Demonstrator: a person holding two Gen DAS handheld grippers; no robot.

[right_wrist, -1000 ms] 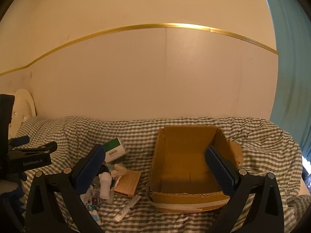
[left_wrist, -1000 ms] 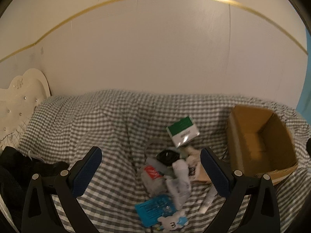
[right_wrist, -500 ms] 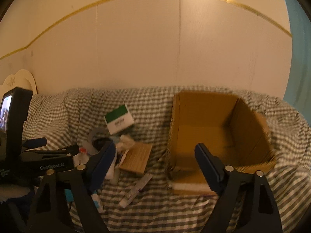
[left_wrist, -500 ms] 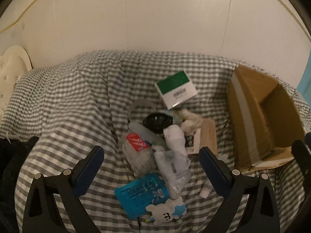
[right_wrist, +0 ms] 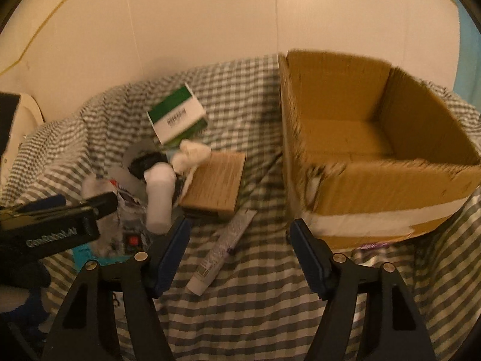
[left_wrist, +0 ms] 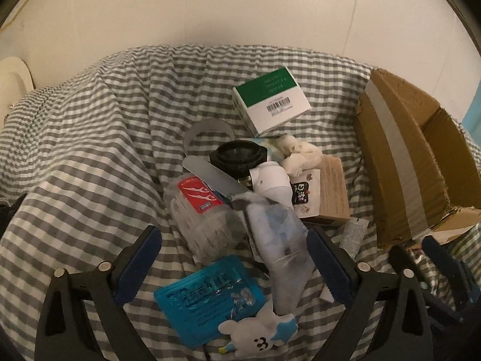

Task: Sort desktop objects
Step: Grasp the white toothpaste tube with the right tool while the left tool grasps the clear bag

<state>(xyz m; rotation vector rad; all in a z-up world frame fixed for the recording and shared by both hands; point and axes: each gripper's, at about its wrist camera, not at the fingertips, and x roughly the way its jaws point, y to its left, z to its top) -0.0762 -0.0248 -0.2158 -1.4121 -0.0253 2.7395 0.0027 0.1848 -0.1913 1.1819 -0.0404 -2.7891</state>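
Observation:
A heap of small objects lies on the checked cloth: a green-and-white box [left_wrist: 272,100], a black lid [left_wrist: 239,156], a white bottle [left_wrist: 272,185], a bag of cotton swabs [left_wrist: 204,219], a clear pouch [left_wrist: 282,246], a blue packet [left_wrist: 210,297], a plush toy [left_wrist: 261,335] and a brown cardboard packet [left_wrist: 332,194]. My left gripper [left_wrist: 233,266] is open, low over the pouch and blue packet, holding nothing. My right gripper [right_wrist: 240,255] is open over a tube [right_wrist: 224,249], left of the open cardboard box [right_wrist: 375,162].
The cardboard box also shows at the right in the left wrist view [left_wrist: 412,162]. The left gripper's body [right_wrist: 51,225] shows at the left in the right wrist view. A white wall stands behind the cloth. A cream headboard [left_wrist: 13,75] is at far left.
Both grippers have moved forward and down toward the cloth. The heap and the cardboard box now look nearer and larger. Both stay open and empty.

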